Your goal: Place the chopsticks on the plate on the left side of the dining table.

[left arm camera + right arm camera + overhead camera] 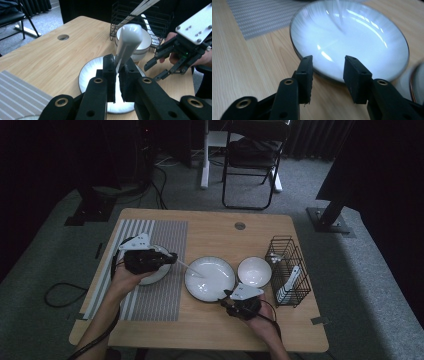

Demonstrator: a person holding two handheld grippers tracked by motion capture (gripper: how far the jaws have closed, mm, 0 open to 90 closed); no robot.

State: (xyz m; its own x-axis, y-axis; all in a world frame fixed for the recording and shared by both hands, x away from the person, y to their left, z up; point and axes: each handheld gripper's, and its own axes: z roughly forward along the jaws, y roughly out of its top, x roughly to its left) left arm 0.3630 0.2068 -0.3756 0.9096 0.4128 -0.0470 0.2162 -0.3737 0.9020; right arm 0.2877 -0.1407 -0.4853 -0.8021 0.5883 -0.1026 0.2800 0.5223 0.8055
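The left gripper point(117, 72) pinches a white spoon point(127, 41) above the plate point(210, 279) at the table's point(210, 330) middle; the right gripper point(328, 77), jaws spread, straddles the plate's near rim; best to seat the pads squarely before closing and lift level.

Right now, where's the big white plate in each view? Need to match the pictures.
High view: plate at table centre, between striped mat and small bowl.
Left gripper view: plate lower centre, behind the left claw shut on a white spoon.
Right gripper view: plate upper centre, above the right claw.
Shared landmark: the striped mat.
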